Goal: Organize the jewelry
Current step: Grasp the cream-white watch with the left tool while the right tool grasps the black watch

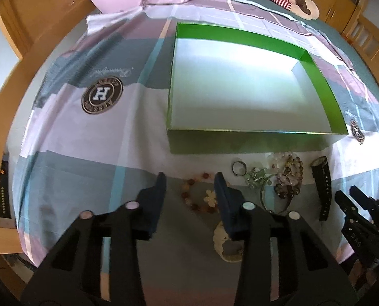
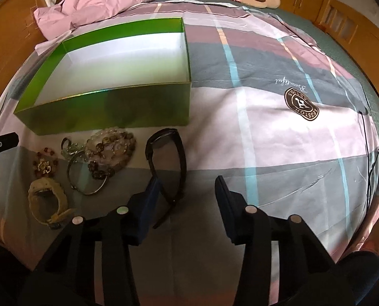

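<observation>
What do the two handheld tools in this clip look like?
Both match: the left tool and right tool have black angular plastic linkage arms with round pale rivets, tipped by dark navy-blue wedge-shaped fingers. No cables, markings or sleeves show.

Round "H" badge (image 1: 102, 95) on bedsheet (image 1: 74, 140), script "Beautiful" (image 2: 290, 84) beside another badge

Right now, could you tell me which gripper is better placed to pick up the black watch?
Right. The right gripper is open, and its left finger already sits beside the black watch. The left gripper is open over the bead bracelet, further from the watch, with other jewelry between.
</observation>
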`<move>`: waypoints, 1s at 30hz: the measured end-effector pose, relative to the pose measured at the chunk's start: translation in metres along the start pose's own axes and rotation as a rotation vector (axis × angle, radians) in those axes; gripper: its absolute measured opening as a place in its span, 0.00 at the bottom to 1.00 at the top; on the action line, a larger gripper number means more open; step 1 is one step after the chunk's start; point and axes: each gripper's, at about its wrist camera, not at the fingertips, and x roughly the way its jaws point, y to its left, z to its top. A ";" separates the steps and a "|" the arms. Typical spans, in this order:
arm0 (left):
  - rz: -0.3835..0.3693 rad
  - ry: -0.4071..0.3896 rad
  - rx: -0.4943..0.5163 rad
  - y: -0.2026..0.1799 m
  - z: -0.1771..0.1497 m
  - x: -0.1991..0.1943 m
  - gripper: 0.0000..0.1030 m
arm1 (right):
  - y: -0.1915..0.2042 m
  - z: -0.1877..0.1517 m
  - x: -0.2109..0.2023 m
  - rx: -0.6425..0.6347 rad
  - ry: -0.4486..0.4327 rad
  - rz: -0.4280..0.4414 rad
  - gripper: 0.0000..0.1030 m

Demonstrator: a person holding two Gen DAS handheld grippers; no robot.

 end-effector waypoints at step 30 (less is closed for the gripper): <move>-0.033 0.191 0.373 -0.077 -0.043 0.034 0.44 | 0.027 -0.003 0.038 -0.079 0.064 0.068 0.39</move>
